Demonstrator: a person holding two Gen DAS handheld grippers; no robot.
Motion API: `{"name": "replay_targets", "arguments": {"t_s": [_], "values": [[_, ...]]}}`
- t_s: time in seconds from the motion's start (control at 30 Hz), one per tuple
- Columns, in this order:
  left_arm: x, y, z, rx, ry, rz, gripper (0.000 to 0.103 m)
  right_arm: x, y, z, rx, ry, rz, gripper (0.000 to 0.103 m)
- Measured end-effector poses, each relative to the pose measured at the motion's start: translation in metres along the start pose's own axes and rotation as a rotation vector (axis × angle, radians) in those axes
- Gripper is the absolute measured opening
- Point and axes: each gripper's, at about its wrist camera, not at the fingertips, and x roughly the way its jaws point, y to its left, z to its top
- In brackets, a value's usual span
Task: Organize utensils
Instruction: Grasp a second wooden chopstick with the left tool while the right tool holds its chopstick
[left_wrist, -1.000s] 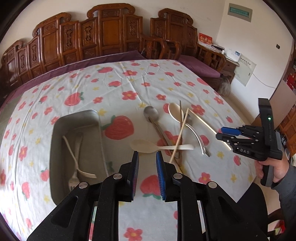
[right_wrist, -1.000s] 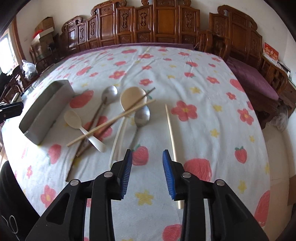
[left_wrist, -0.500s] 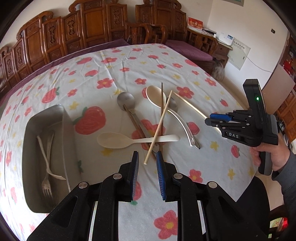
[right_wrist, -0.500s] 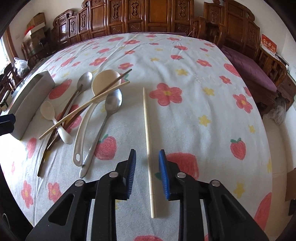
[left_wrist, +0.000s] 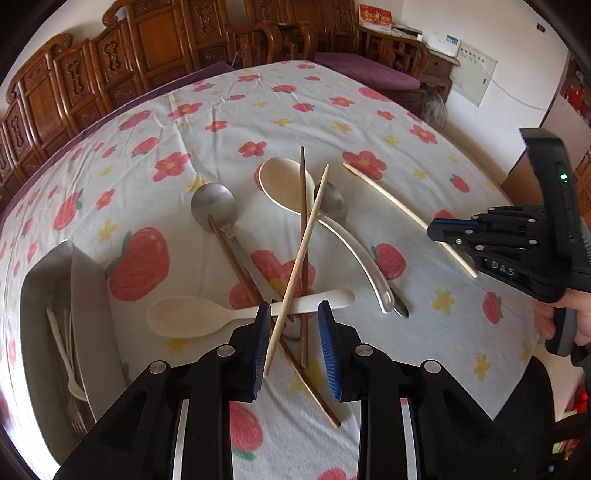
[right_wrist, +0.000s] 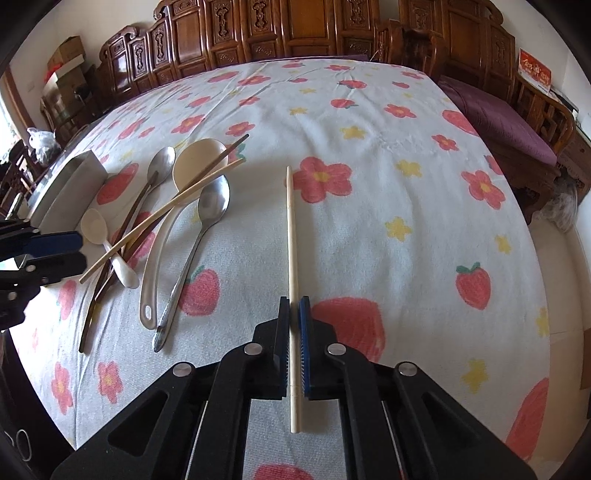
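- A white tablecloth (right_wrist: 369, 229) printed with red flowers, strawberries and yellow stars covered the bench.
- Carved wooden chairs (right_wrist: 295, 29) lined its far side.
- A purple cushion (right_wrist: 495, 122) lay on a seat at the right.
- Cardboard boxes (right_wrist: 66, 62) were stacked in the left corner.

my right gripper (right_wrist: 294, 314) sits low at the near right, jaws pinched almost together around a thin stick. my left gripper (left_wrist: 293, 321) hovers near centre, jaws parted, gripping nothing.
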Motion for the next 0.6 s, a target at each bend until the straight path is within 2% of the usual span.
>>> {"name": "replay_targets", "arguments": {"t_s": [0.43, 0.53, 0.6], "values": [[0.032, -0.002, 0.021, 0.023, 0.055, 0.013, 0.024, 0.000, -0.001, 0.000, 0.005, 0.000, 0.009, 0.006], [0.035, 0.000, 0.023, 0.009, 0.062, -0.001, 0.022, 0.000, -0.002, 0.000, 0.010, 0.000, 0.014, 0.006], [0.037, 0.001, 0.024, -0.002, 0.067, -0.009, 0.016, 0.000, -0.002, 0.000, 0.012, 0.000, 0.016, 0.006]]}}
